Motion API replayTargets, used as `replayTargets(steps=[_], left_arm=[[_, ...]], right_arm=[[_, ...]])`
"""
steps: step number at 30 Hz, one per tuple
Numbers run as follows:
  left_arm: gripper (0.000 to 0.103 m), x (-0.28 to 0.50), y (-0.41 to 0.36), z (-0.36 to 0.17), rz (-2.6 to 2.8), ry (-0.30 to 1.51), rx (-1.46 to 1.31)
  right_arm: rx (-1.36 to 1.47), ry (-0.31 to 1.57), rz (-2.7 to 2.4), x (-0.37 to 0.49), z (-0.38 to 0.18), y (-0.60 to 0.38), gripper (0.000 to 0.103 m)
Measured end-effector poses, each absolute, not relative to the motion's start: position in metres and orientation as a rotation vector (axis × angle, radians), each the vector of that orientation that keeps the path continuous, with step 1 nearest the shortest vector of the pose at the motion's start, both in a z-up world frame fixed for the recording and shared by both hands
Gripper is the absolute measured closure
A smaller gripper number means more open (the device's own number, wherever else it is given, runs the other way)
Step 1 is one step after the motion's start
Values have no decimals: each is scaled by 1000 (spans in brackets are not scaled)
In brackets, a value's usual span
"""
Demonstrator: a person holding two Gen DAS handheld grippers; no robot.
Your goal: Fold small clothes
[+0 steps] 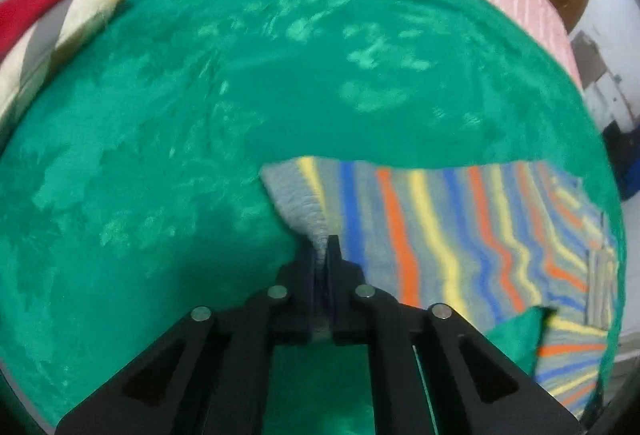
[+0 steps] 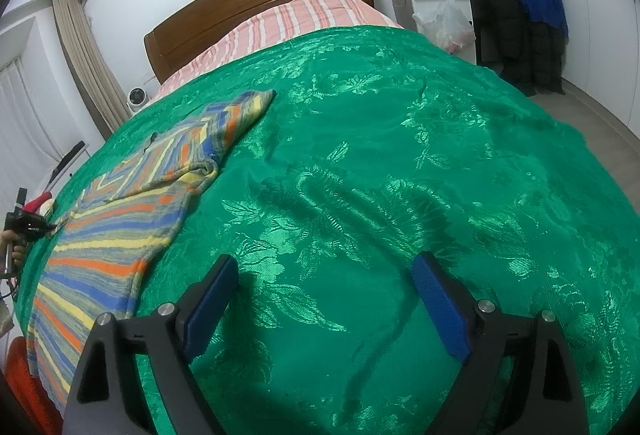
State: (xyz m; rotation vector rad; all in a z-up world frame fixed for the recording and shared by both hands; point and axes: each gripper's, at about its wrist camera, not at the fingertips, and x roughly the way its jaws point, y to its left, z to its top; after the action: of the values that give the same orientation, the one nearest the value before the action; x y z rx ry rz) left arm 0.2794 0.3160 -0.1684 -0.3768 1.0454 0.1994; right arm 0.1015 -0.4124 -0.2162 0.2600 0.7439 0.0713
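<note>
A striped sweater (image 2: 120,231) in grey, blue, orange and yellow lies spread on green bedcover (image 2: 400,175).

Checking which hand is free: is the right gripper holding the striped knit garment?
No, the right gripper is open over the green bedspread, beside the striped knit garment.

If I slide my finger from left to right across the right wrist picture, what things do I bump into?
The left gripper pinching the sweater's edge → the striped sweater → the green bedspread under the open right gripper → the plastic bag → the dark coat with the blue cloth.
</note>
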Motion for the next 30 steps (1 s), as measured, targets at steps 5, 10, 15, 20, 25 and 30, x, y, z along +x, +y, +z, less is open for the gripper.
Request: replayTargets(steps=[5, 10, 15, 20, 25, 30], left_arm=[[100, 281, 254, -84, 47, 888, -255], [100, 289, 132, -21, -215, 792, -114], [100, 304, 14, -46, -367, 808, -52], [28, 308, -62, -120, -381, 951, 22], [23, 278, -31, -122, -436, 919, -74], [28, 297, 56, -119, -237, 864, -254]], right_arm=[[261, 736, 73, 101, -216, -413, 14], [255, 736, 69, 100, -216, -412, 14], [253, 730, 70, 100, -216, -412, 14], [255, 727, 72, 100, -215, -412, 14], [258, 721, 75, 99, -215, -413, 14], [262, 710, 78, 98, -216, -413, 14]])
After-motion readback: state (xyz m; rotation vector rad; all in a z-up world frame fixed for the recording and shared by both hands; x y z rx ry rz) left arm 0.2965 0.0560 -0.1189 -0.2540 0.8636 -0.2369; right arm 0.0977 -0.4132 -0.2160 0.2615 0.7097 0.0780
